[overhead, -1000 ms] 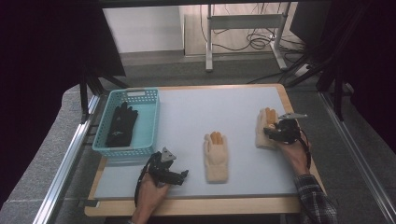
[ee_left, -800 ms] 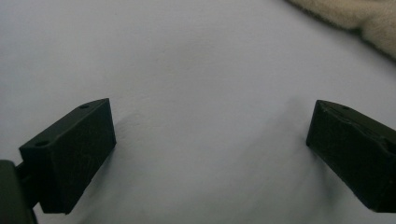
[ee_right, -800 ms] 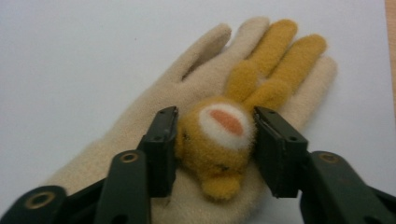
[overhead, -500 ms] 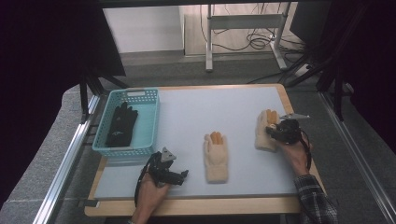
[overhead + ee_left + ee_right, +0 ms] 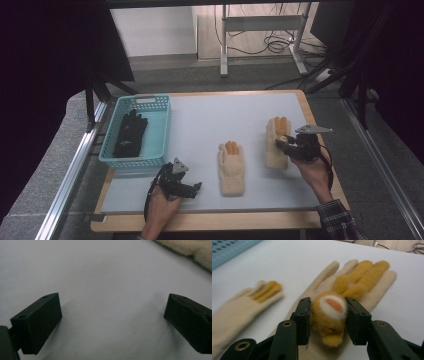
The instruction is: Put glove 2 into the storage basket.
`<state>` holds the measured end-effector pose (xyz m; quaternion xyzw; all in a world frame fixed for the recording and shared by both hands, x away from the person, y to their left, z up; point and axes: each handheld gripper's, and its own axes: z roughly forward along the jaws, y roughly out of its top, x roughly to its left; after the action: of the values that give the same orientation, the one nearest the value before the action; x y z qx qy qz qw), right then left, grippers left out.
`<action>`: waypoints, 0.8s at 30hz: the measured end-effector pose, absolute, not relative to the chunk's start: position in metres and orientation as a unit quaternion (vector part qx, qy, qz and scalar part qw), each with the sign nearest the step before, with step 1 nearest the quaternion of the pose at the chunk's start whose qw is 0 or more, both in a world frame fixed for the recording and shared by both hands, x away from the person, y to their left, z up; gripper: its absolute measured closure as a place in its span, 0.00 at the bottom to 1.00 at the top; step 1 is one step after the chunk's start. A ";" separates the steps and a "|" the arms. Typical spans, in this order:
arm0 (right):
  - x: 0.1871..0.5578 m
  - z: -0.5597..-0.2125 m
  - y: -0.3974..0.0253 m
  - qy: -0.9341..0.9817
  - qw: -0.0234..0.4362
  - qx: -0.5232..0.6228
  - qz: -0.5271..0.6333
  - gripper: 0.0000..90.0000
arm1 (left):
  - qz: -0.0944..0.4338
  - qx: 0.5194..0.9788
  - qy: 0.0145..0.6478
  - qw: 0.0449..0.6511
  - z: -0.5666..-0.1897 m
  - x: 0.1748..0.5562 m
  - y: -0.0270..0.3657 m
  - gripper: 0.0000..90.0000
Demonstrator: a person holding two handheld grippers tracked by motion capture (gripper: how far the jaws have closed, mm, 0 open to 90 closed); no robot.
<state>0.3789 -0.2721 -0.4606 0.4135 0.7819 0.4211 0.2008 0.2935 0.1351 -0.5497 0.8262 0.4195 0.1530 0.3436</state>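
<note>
Right tool (image 5: 327,320) now clamped on the yellow fuzzy patch of the far-right cream glove (image 5: 275,145); a second ago it sat just over it, so pickup is likely next. Left tool (image 5: 192,187) unchanged, spread wide, empty, low over the worktop (image 5: 210,115) near the middle glove (image 5: 231,170).

No readable text, label or number anywhere.

High view looks down on the table (image 5: 200,115) — gripper views skim it closely.
</note>
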 end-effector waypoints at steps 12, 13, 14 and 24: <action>0.338 -0.453 -0.201 0.804 0.138 0.361 0.452 0.63 | 0.154 0.826 0.419 0.344 -0.550 0.294 0.135 0.02; 0.337 -0.455 -0.194 0.805 0.132 0.360 0.453 0.63 | 0.154 0.826 0.419 0.344 -0.550 0.294 0.135 0.02; 0.335 -0.457 -0.188 0.807 0.127 0.357 0.452 0.63 | 0.154 0.826 0.419 0.344 -0.550 0.294 0.135 0.02; 0.330 -0.484 -0.148 0.820 0.121 0.358 0.431 0.63 | 0.154 0.825 0.420 0.346 -0.550 0.293 0.135 0.02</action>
<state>0.3305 -0.1478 -0.4841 0.3576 0.8196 0.4312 0.1206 0.2933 0.1348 -0.5500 0.8245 0.4204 0.1536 0.3462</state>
